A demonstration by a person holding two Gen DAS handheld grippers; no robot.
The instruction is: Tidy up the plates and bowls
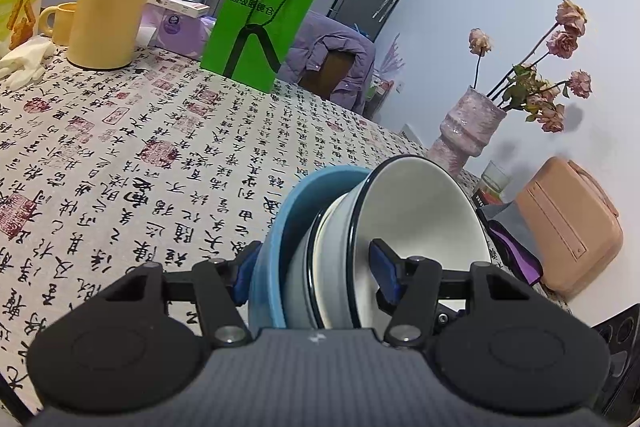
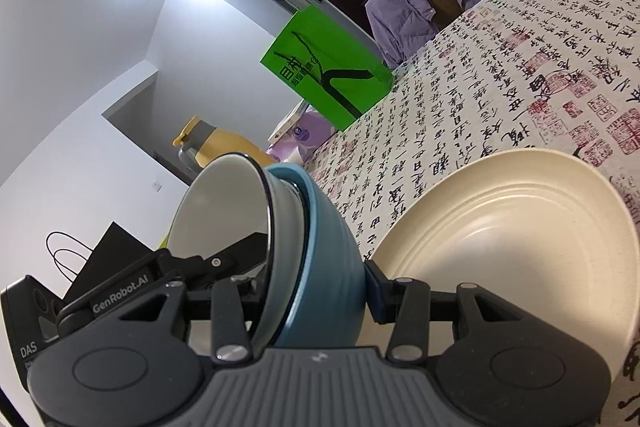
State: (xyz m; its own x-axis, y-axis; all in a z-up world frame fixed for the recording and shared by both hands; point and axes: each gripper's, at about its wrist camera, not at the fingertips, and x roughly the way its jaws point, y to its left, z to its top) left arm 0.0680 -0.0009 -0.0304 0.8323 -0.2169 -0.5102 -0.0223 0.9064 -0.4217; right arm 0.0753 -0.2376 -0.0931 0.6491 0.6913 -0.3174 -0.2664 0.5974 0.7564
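The worktop is mostly bare, and a cream plate is seen just right of the stack. The nested bowl stack is clamped on opposite rims by both tongs, left tongs and right tongs, tipped sideways, so the plate is nearer the right hand, tbh.

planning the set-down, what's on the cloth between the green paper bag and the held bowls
Nothing: in the left wrist view only bare calligraphy-print tablecloth lies between the green paper bag and the nested blue and white bowls.

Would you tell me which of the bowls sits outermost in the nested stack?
The blue bowl: the grey bowl and the white, dark-rimmed bowl nest inside it; the cream bowl sits apart.
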